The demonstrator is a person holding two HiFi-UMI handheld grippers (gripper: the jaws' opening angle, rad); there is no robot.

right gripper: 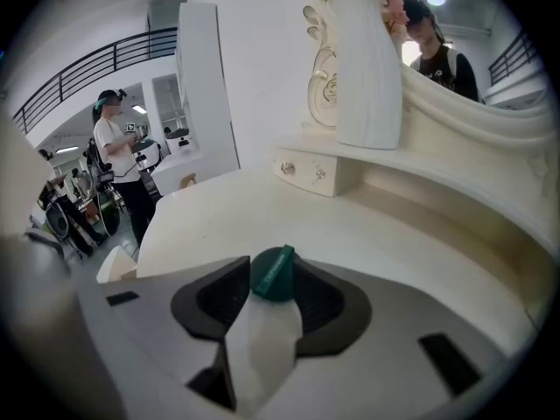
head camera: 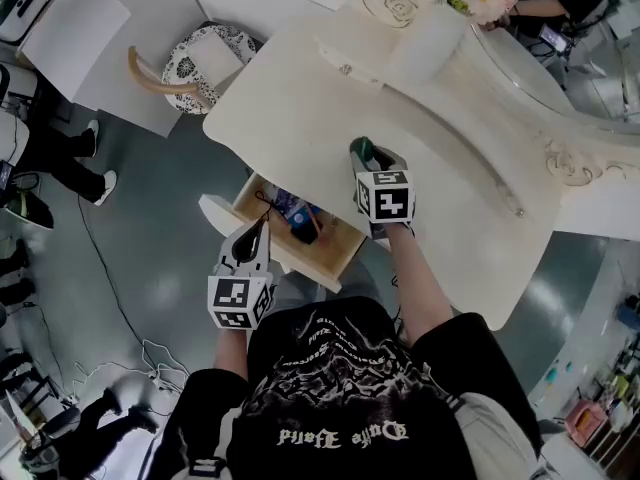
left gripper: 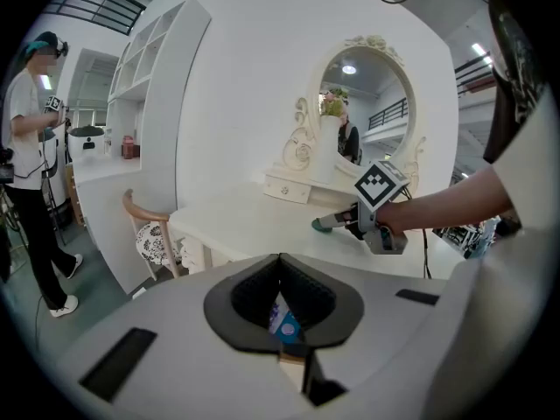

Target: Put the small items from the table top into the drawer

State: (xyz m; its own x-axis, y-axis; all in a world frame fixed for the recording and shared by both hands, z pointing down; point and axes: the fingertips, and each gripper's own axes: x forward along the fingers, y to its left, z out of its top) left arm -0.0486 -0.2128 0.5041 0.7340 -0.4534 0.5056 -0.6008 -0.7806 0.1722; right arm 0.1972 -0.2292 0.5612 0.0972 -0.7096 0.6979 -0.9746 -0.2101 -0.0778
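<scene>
On the table top (head camera: 300, 98), the right gripper (head camera: 366, 158) gapes round the seemingly last green-capped tube (right gripper: 273, 278); the left gripper (head camera: 261, 226), clenched empty, hangs over the part-filled drawer (head camera: 300, 253).

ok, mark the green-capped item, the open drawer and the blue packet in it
green-capped item (right gripper: 273, 275): right gripper view, on its green cap.
open drawer (head camera: 341, 246): head view, bare wood near its right end.
blue packet (head camera: 292, 208): head view, on its top face.

A cream dressing table (head camera: 300, 108) with an oval, carved-frame mirror (left gripper: 363, 103) stands against a white wall (left gripper: 245, 77). A wooden chair (head camera: 205, 53) with a patterned seat stands at its left end on the grey-green floor (head camera: 170, 248). A white shelving unit (left gripper: 162, 94) stands further left, below a railed upper gallery (right gripper: 96, 66).
</scene>
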